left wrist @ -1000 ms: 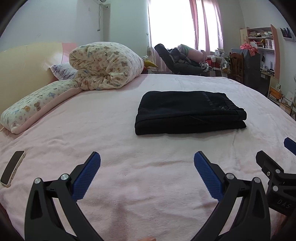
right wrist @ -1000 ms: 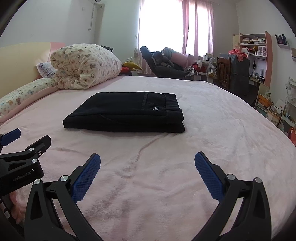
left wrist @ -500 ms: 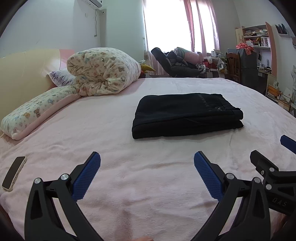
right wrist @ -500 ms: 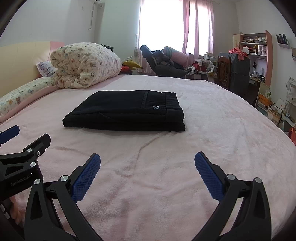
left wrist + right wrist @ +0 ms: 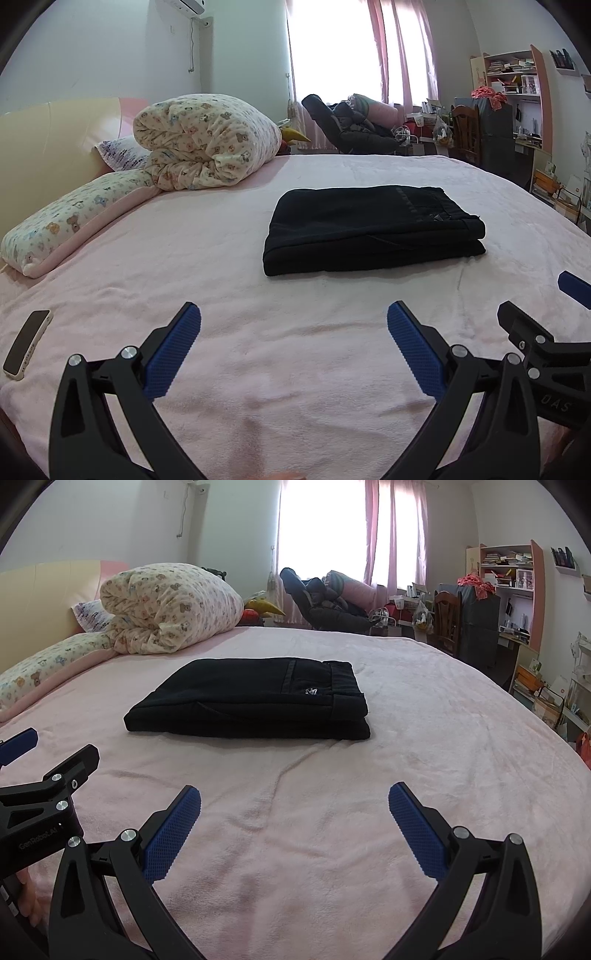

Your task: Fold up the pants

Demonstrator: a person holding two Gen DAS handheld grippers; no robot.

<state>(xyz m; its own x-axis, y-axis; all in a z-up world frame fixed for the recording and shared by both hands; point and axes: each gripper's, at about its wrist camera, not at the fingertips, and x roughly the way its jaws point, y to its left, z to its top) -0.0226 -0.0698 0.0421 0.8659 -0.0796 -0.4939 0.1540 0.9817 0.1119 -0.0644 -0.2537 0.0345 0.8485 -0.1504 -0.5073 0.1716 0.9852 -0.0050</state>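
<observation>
Black pants (image 5: 373,229) lie folded into a flat rectangle in the middle of the pink bed (image 5: 221,288); they also show in the right wrist view (image 5: 255,701). My left gripper (image 5: 293,325) is open and empty, held over the bed well short of the pants. My right gripper (image 5: 294,805) is open and empty too, equally far back. Each gripper shows at the edge of the other's view: the right one (image 5: 554,325) beside the left, the left one (image 5: 33,775) beside the right.
A rolled patterned duvet (image 5: 203,144) and a long pillow (image 5: 70,225) lie at the bed's far left by the headboard. A phone (image 5: 26,343) lies on the bed at the near left. A chair piled with clothes (image 5: 354,125), a desk and shelves (image 5: 517,99) stand beyond the bed.
Both grippers have drawn back and tilted up slightly from the folded pants, staying open. The pants have not moved.
</observation>
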